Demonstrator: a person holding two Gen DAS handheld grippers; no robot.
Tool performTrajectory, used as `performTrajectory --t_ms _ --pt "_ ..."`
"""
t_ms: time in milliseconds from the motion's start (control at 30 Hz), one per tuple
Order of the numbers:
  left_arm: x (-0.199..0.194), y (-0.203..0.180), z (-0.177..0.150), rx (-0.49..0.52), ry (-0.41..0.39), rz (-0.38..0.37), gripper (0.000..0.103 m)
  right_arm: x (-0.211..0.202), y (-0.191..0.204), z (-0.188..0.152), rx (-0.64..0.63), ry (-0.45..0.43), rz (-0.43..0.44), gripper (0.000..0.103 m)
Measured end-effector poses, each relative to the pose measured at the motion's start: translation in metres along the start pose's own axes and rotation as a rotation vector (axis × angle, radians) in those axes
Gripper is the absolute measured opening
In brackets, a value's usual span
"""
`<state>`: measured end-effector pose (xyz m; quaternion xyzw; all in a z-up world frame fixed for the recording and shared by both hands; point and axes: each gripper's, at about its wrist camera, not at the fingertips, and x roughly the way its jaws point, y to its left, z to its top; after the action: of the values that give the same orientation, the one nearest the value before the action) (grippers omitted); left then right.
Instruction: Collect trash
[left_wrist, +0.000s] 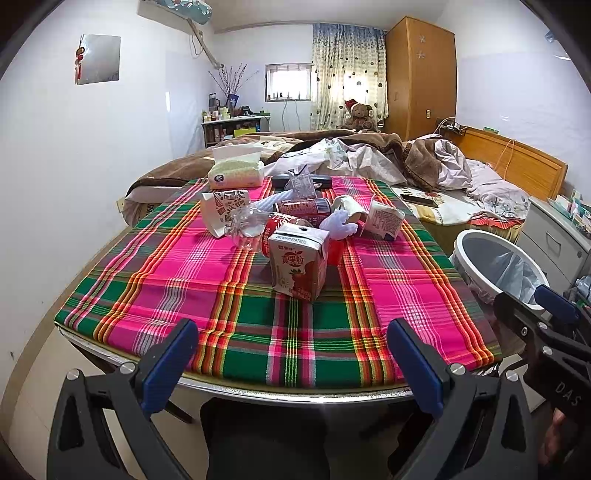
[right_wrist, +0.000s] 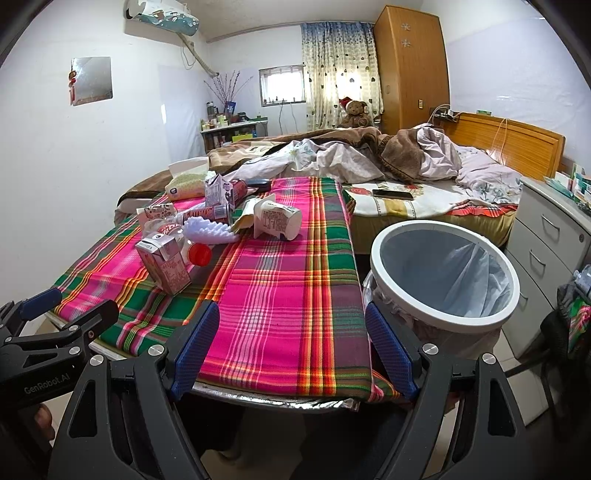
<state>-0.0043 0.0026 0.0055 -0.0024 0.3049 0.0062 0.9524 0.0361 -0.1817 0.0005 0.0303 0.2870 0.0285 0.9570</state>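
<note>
A pile of trash lies mid-table on the plaid cloth (left_wrist: 184, 273): a pink drink carton (left_wrist: 300, 264) stands nearest, with a clear plastic bottle (left_wrist: 245, 221), a red can (left_wrist: 303, 207), a patterned paper cup (left_wrist: 221, 212), a white yogurt cup (left_wrist: 384, 219) and a white glove (left_wrist: 338, 224) behind it. My left gripper (left_wrist: 291, 363) is open and empty at the table's near edge. My right gripper (right_wrist: 293, 349) is open and empty at the near right corner, beside the white-rimmed bin (right_wrist: 445, 314). The carton (right_wrist: 164, 267) and yogurt cup (right_wrist: 277, 221) also show in the right wrist view.
A tissue pack (left_wrist: 236, 171) and a dark case (left_wrist: 301, 181) lie at the table's far end. A bed (right_wrist: 406, 166) with rumpled covers and a phone (right_wrist: 392, 194) stands behind. Grey drawers (right_wrist: 546, 251) stand right of the bin (left_wrist: 495, 269).
</note>
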Motion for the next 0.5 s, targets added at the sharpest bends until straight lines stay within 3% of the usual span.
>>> performTrajectory --t_ms 500 --pt "0.0009 -0.0020 -0.0001 0.002 -0.002 -0.001 0.103 0.0000 0.0010 0.0000 0.000 0.000 -0.003 0.083"
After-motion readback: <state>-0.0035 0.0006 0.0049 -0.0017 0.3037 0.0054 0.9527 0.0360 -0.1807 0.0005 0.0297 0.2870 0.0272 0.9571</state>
